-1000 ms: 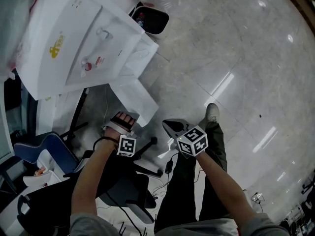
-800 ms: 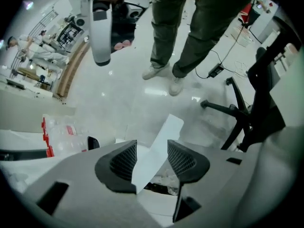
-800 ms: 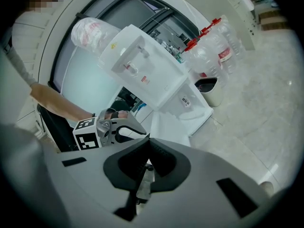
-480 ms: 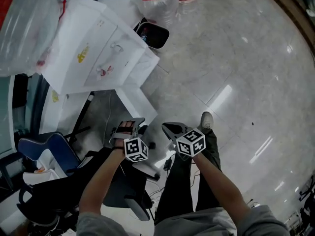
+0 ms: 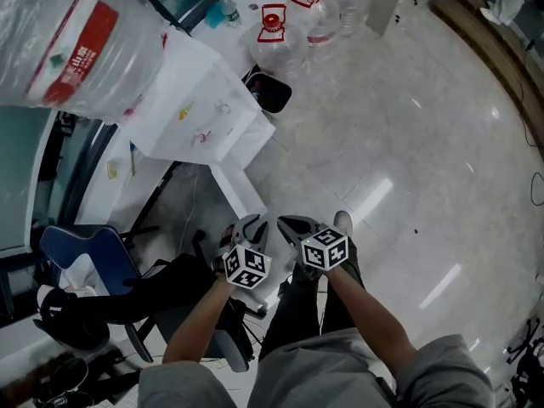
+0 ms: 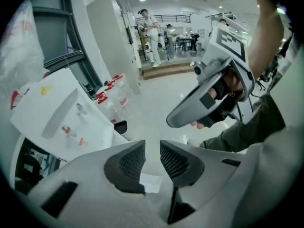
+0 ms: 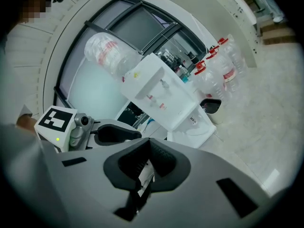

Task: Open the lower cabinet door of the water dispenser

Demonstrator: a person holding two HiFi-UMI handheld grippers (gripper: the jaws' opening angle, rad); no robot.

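Our left gripper [image 6: 152,156] part-way apart, just closing in, empty — right gripper [image 7: 148,161] pressed together, empty; water dispenser [image 5: 200,113] at eleven o'clock, lower door [image 5: 240,189] swung out.

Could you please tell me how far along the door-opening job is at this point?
Done: the lower cabinet door of the water dispenser stands swung open. In hand: nothing. The left gripper, its jaws apart and just closing, is empty. The right gripper is shut on nothing. Both are away from the door. Left: nothing that shows.
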